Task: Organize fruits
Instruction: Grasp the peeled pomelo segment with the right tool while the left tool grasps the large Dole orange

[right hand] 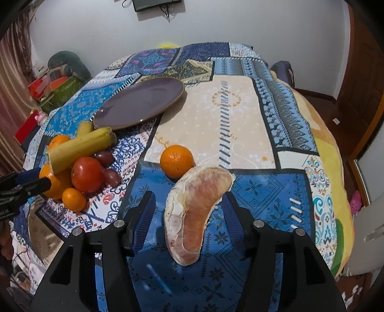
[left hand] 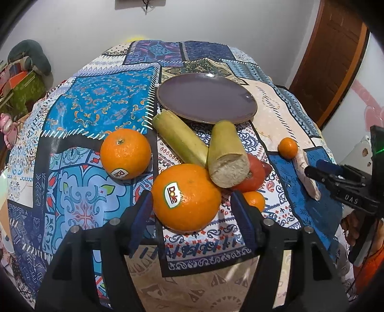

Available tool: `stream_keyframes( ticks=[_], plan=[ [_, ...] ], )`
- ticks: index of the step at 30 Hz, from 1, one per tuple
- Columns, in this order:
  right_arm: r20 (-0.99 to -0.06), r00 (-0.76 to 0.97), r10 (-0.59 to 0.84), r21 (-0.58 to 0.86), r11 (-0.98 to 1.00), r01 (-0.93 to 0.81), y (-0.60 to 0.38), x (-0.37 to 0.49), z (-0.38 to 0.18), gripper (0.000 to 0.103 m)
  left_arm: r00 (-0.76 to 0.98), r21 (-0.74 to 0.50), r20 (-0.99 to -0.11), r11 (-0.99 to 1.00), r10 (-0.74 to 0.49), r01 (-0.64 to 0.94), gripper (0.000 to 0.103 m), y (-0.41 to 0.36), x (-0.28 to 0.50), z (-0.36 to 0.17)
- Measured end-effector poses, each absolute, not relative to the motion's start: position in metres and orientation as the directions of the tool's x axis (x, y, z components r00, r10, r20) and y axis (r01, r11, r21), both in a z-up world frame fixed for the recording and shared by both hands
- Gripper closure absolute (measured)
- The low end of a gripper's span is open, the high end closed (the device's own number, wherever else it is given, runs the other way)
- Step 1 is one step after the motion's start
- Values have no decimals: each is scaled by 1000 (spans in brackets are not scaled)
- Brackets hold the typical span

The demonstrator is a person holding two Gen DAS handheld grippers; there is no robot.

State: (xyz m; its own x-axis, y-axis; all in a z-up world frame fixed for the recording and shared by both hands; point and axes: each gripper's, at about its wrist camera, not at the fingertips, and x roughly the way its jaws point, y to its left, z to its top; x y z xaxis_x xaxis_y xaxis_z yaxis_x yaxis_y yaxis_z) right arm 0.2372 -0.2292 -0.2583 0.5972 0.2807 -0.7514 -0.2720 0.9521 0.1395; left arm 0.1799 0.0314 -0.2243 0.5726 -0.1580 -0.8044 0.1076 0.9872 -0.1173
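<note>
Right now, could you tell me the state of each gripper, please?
Left gripper: open, fingers either side of the Dole orange, not clamped.
Right gripper: open, straddling the pomelo segment, not gripping.

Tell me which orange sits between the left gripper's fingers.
The big orange with the Dole sticker facing up, nearest the camera. The other stickered orange lies farther left; the small ones sit to the right.

a pale wall (left hand: 216,21) stands behind the patchwork-covered table (right hand: 240,115), a brown wooden door (left hand: 336,67) at right.
</note>
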Motion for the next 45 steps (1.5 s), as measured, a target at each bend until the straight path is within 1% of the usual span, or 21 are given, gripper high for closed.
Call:
stream_keyframes(
  ticks=[4,7,11,13,16,18,20,24,27,30,33,34,35,38,42,44,45],
  plan=[
    [-773,569,281,154,953,-261,-229,242,-270,49,567,-100,-812,990,-139,100,34,30,185,-231],
    [-785,551,282,162,953,-256,-229,246,-276,49,548,-120,-824,989,-148,86,34,34,192,-239],
    [-783,561,268,138,955,-264,-226,246,-278,48,531,-160,-829,984,-174,73,34,38,200,-246],
    [-782,564,266,128,954,-272,-224,246,-279,46,530,-160,-830,984,-174,73,34,37,202,-249],
    [-778,569,266,127,954,-272,-223,247,-280,46,532,-162,-829,984,-173,68,34,37,203,-251],
    [-776,573,263,126,955,-268,-224,248,-279,49,536,-161,-826,985,-171,66,34,36,203,-251],
    [-773,583,251,114,959,-260,-226,248,-279,55,540,-156,-825,985,-168,68,34,35,203,-252],
    [-770,587,251,114,959,-260,-225,247,-278,57,545,-142,-823,987,-157,71,35,33,200,-251],
    [-768,591,247,109,960,-259,-225,246,-277,60,548,-124,-824,990,-142,70,35,31,198,-248],
    [-759,595,264,134,958,-253,-228,245,-273,64,554,-113,-823,992,-125,57,35,33,193,-245],
    [-743,607,282,157,955,-251,-232,243,-266,72,560,-126,-819,991,-126,38,35,41,187,-241],
    [-739,613,281,152,955,-254,-231,241,-263,76,562,-129,-818,991,-125,32,35,43,186,-239],
    [-734,621,275,139,956,-259,-230,239,-260,77,566,-129,-815,991,-121,26,35,45,183,-237],
    [-736,620,272,130,955,-266,-228,239,-257,78,580,-127,-806,992,-114,17,35,48,177,-231],
    [-753,579,312,187,946,-266,-230,242,-265,77,594,-122,-797,992,-108,17,35,50,168,-224],
    [-757,581,300,173,949,-265,-228,241,-266,68,596,-119,-796,993,-107,19,35,49,166,-221],
    [-763,576,293,169,951,-260,-228,243,-269,65,596,-118,-796,993,-107,20,35,49,165,-220]
  ],
)
